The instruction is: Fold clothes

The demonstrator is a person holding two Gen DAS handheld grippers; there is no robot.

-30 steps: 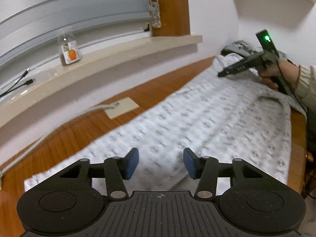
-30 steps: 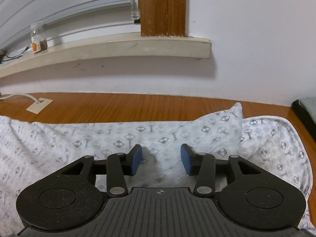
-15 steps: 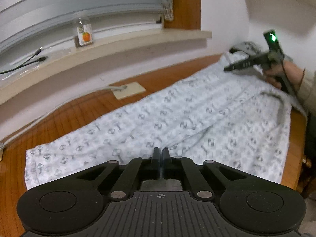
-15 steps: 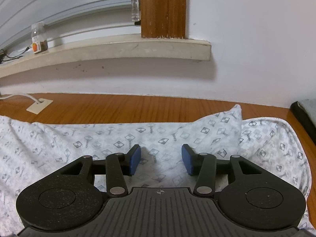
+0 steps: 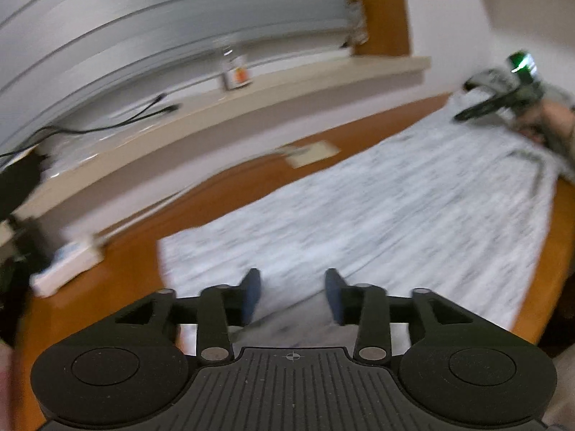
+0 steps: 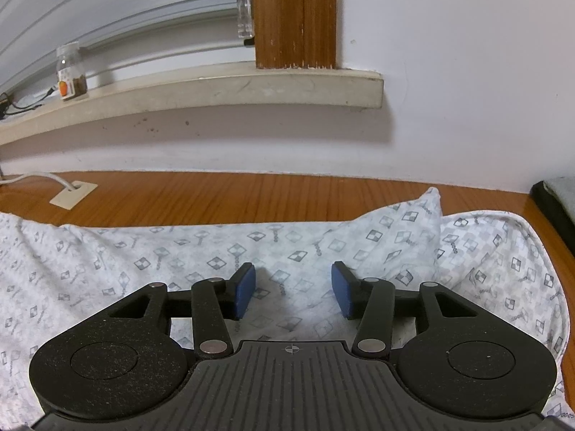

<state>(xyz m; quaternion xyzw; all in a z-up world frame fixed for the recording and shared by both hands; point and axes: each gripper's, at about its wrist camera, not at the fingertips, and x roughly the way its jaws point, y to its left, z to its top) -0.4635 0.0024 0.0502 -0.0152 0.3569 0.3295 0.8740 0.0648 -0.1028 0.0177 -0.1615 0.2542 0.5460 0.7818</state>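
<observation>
A white garment [image 5: 395, 197] with a small grey check print lies spread lengthwise on the wooden table [image 6: 251, 194]. The left wrist view is blurred by motion. My left gripper [image 5: 291, 287] hovers over the garment's near edge close to its left end; its jaws are opening and the blue pads [image 5: 251, 294] pinch no cloth. My right gripper [image 6: 293, 283] stands open over the garment [image 6: 179, 251] at its right end, beside a raised fold [image 6: 413, 222], with nothing between the pads. That right gripper [image 5: 463, 115] also shows far right in the left wrist view, held by a hand.
A windowsill runs behind the table with a small bottle [image 6: 71, 72] and black cables [image 5: 107, 125]. A beige outlet plate [image 6: 73, 194] with a white cord lies on the table. A white power strip [image 5: 68, 265] sits at the left. A dark folded item [image 6: 557, 197] lies at the far right.
My left gripper shut, then reopened, while swinging left along the garment toward its left end. The right gripper has stayed in place, open.
</observation>
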